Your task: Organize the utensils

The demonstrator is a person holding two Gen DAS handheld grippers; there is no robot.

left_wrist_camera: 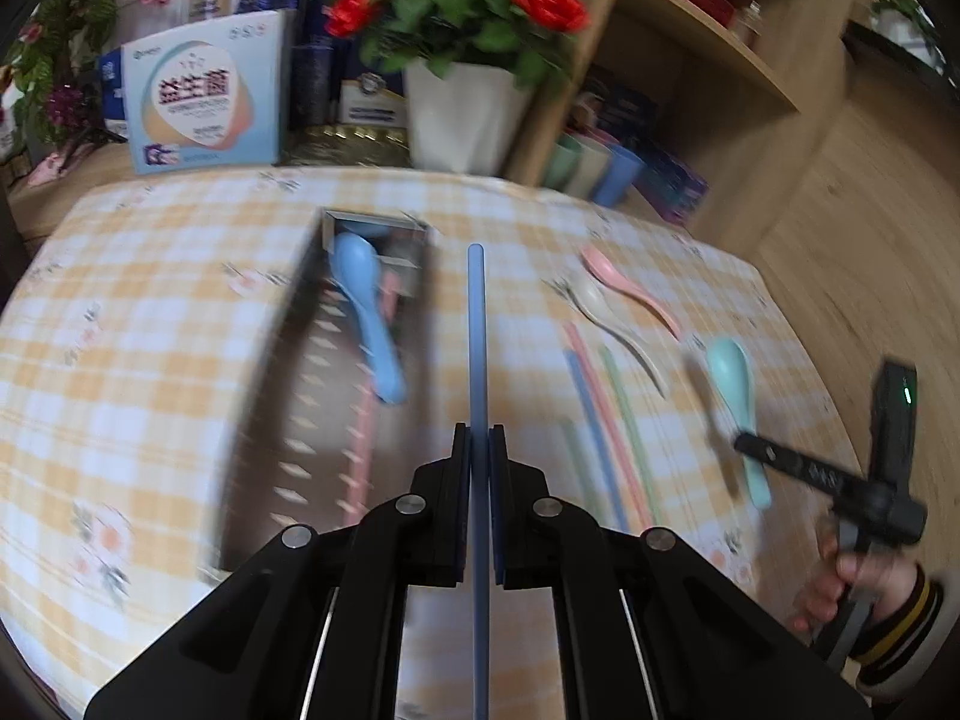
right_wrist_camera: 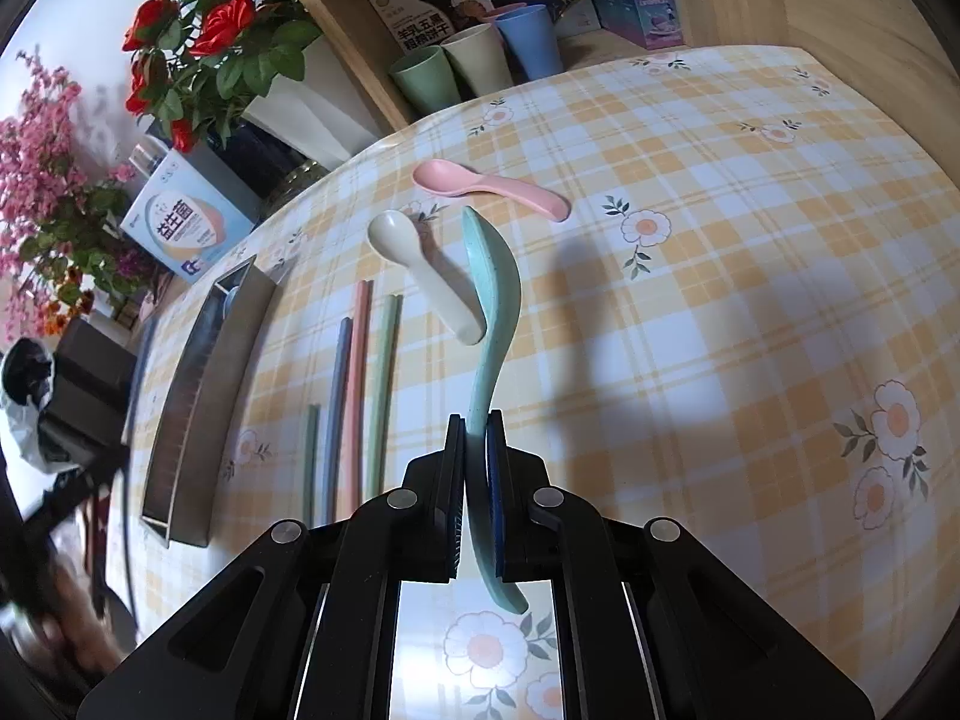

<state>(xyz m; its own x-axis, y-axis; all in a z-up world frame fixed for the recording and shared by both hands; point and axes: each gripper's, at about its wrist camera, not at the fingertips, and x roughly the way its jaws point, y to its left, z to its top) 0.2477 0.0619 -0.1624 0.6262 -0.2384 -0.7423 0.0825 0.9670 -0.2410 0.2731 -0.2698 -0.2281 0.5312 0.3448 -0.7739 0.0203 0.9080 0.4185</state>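
Note:
My left gripper (left_wrist_camera: pixel 479 441) is shut on a blue chopstick (left_wrist_camera: pixel 477 336), held above the table just right of the metal utensil box (left_wrist_camera: pixel 312 324). A blue spoon (left_wrist_camera: pixel 366 312) and a pink chopstick lie in the box. My right gripper (right_wrist_camera: pixel 478 429) is shut on the handle of a teal spoon (right_wrist_camera: pixel 492 300), held above the table; the spoon also shows in the left wrist view (left_wrist_camera: pixel 735 396). A cream spoon (right_wrist_camera: pixel 426 276), a pink spoon (right_wrist_camera: pixel 492 186) and several chopsticks (right_wrist_camera: pixel 354 384) lie on the checked tablecloth.
A white vase of red flowers (left_wrist_camera: pixel 462 114), boxes (left_wrist_camera: pixel 204 96) and a wooden shelf with cups (right_wrist_camera: pixel 474 60) stand at the table's far edge. The utensil box (right_wrist_camera: pixel 204 384) lies left of the chopsticks in the right wrist view.

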